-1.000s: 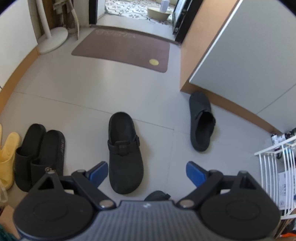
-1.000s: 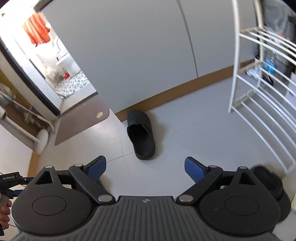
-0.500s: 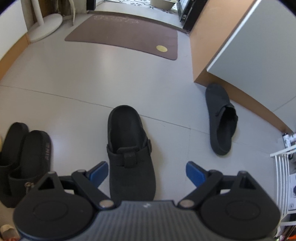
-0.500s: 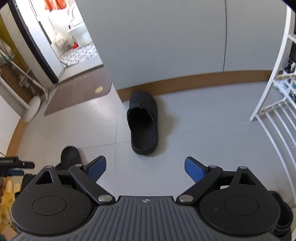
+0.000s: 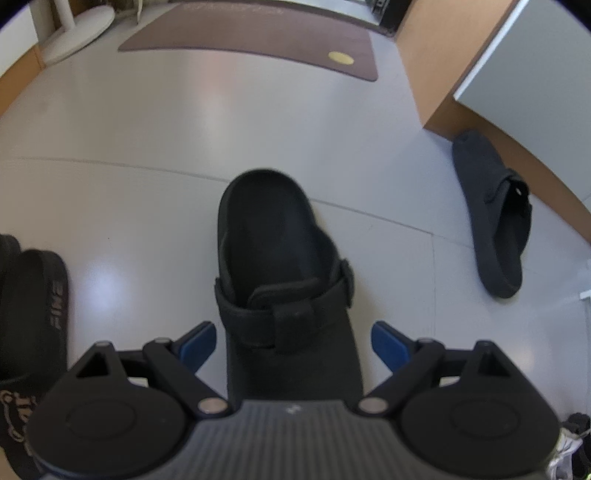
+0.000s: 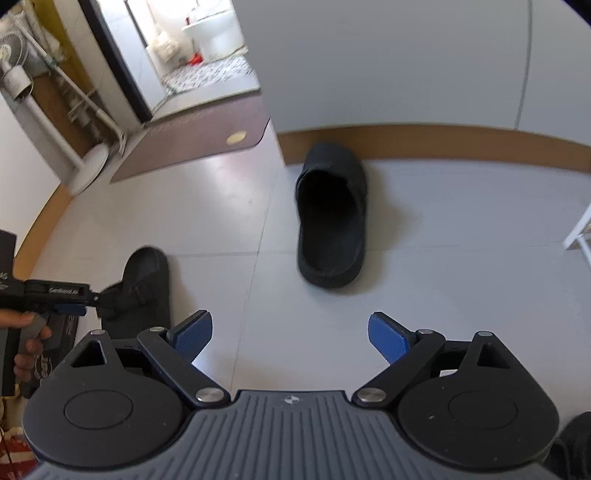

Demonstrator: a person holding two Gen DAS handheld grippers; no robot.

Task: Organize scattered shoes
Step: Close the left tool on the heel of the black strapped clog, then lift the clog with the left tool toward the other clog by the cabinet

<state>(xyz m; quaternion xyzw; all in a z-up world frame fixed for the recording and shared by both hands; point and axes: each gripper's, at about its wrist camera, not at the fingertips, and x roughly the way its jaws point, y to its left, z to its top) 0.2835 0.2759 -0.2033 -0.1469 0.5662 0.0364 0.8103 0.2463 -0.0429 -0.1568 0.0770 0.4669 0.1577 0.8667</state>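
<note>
A black clog lies on the pale floor, toe toward me, its front part between the open blue pads of my left gripper, which is just above it. Its mate lies by the wall base at the right. In the right wrist view that mate lies ahead, heel toward me, and my right gripper is open and empty short of it. The first clog and the left gripper show at the left there.
A pair of black slides stands at the left. A brown mat and a fan base lie beyond. A brown-skirted wall corner is behind the far clog. A white rack leg is at right.
My left gripper has moved forward and down over the near clog, which now sits between its pads. My right gripper has come closer to the far clog.
</note>
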